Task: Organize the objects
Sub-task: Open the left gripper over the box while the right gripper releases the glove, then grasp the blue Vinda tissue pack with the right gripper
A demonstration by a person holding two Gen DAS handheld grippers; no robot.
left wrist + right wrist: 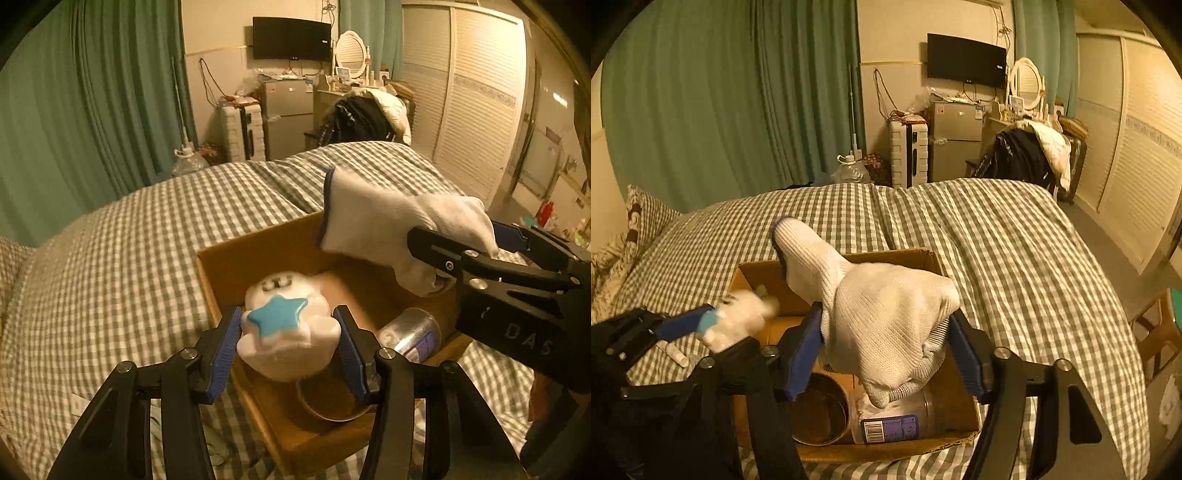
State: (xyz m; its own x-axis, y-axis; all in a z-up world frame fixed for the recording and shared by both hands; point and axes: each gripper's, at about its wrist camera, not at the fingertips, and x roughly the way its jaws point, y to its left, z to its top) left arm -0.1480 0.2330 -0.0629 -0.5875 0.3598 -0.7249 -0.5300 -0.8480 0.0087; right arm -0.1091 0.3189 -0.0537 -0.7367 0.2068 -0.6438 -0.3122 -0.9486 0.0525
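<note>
An open cardboard box (221, 273) sits on the checked bed; it also shows in the right wrist view (919, 443). My left gripper (288, 343) is shut on a white plush toy with a blue star (284, 325) and holds it over the box; the toy shows at the left in the right wrist view (738, 321). My right gripper (886, 354) is shut on a white knit glove (886, 314) above the box; the glove also shows in the left wrist view (384, 225). In the box lie a round tin (820, 413) and a plastic jar (897, 421).
The grey-checked bedspread (997, 240) surrounds the box. A small white tube (676, 355) lies on the bed left of the box. Green curtains, a suitcase, a fridge and a clothes-covered chair stand beyond the bed. A wardrobe is on the right.
</note>
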